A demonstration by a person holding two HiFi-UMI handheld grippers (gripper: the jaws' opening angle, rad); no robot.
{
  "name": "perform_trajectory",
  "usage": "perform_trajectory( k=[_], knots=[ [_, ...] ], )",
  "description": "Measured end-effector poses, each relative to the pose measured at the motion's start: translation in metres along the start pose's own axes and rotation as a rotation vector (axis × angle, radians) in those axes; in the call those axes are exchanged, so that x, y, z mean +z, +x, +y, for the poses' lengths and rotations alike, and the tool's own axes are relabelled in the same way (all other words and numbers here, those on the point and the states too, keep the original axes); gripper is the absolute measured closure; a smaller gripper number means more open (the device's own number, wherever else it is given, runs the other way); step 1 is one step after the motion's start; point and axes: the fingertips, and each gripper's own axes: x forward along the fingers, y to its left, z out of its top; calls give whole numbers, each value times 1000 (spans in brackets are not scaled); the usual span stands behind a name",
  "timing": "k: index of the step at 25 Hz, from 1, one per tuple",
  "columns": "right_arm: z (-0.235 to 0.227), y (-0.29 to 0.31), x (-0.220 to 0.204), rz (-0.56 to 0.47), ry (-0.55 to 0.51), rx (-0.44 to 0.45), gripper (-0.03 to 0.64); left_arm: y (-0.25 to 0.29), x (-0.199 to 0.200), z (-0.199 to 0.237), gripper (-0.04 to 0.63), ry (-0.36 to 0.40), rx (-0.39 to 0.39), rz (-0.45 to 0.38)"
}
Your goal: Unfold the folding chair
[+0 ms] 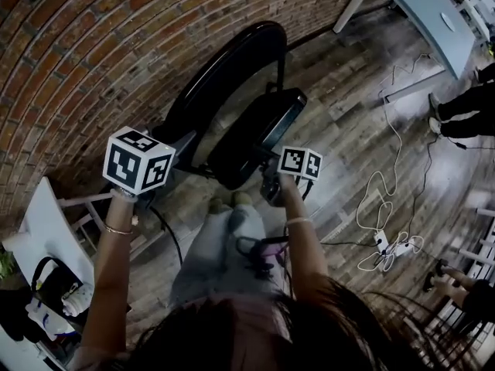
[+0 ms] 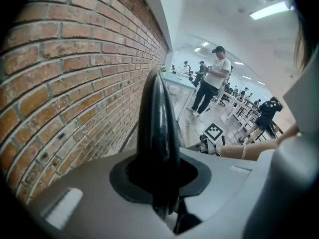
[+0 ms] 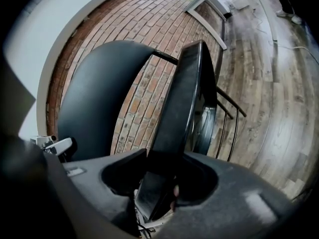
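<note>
A black folding chair stands half folded against the brick wall (image 1: 77, 52). Its curved backrest (image 1: 224, 68) rises next to the wall, and the seat (image 1: 255, 137) hangs tilted in front of it. My left gripper (image 1: 172, 144) is shut on the backrest's edge (image 2: 158, 123), which runs straight up out of the left gripper (image 2: 167, 203). My right gripper (image 1: 268, 175) holds the seat's near edge. In the right gripper view the seat (image 3: 179, 108) fills the gap of the right gripper (image 3: 159, 193), with the backrest (image 3: 99, 93) to its left.
A white rack (image 1: 46, 230) with a bag stands at the lower left. White cables and a power strip (image 1: 387, 242) lie on the wooden floor at right. A white table (image 1: 418, 14) and a person's legs (image 1: 464, 114) are at the upper right. People (image 2: 212, 81) stand farther off.
</note>
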Motion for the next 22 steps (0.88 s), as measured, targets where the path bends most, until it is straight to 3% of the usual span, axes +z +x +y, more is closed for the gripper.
perform_trajectory(
  k=[22],
  knots=[
    [-17, -7, -1, -63, 9, -45, 429, 3, 0, 42, 526, -4, -27, -10]
  ],
)
